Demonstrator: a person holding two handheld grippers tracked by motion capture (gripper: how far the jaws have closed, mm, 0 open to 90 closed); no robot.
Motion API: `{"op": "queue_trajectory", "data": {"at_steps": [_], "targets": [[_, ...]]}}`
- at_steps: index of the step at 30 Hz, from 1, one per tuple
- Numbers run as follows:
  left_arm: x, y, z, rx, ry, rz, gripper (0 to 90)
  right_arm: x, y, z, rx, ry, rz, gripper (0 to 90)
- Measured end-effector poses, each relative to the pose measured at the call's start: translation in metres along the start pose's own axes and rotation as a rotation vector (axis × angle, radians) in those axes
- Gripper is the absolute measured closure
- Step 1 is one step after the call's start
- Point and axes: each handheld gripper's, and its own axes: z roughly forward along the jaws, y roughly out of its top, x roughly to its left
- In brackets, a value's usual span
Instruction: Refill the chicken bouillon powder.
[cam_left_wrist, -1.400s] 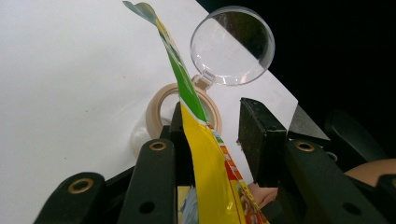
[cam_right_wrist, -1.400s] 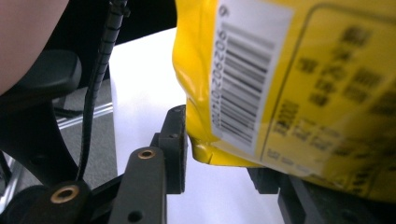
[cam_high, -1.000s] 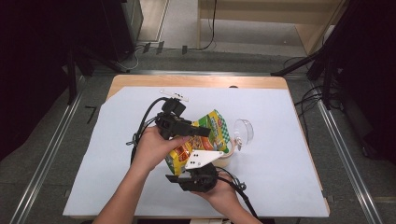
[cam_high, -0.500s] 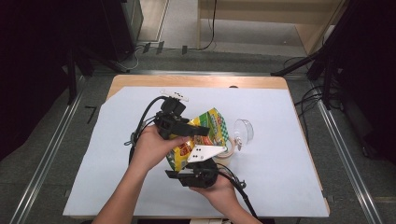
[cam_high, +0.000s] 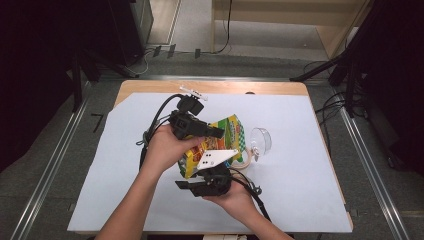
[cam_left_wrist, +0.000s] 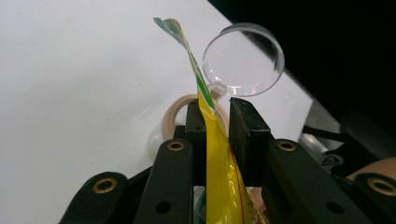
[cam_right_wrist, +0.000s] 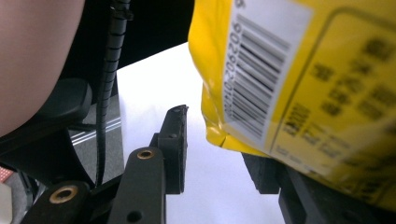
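Since the earlier frame my left gripper (cam_left_wrist: 216, 122) had just been closing its jaws, and they pinched the edge of one yellow snack bag (cam_high: 215, 142) held above the table (cam_high: 310, 200). My right gripper (cam_right_wrist: 219, 149) stayed released below the bag. One clear lid (cam_left_wrist: 243, 59) lay beside it

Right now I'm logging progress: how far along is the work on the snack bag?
Done: the left gripper, whose jaws have just been closing, pinches the yellow snack bag at its edge. In hand: the right gripper is open beside the bag's bottom corner. Left: the bag looks unopened; the clear container waits.
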Motion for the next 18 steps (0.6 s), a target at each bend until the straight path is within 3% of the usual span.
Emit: {"op": "queue_trajectory", "data": {"at_steps": [5, 11, 18], "targets": [[0.0001, -0.0038, 0.0006, -0.013, -0.014, -0.004, 77.4, 0.0, -0.0031, 0.001, -0.003, -0.035, -0.023, 72.9], [-0.004, -0.0073, 0.0004, -0.025, -0.019, 0.012, 76.5, 0.0031, -0.0071, 0.0025, -0.018, -0.059, 0.0, 73.2], [-0.0062, -0.008, 0.0011, -0.04, 0.006, 0.027, 74.7, 0.0051, -0.0071, 0.0001, -0.031, -0.06, 0.008, 73.0]]}}
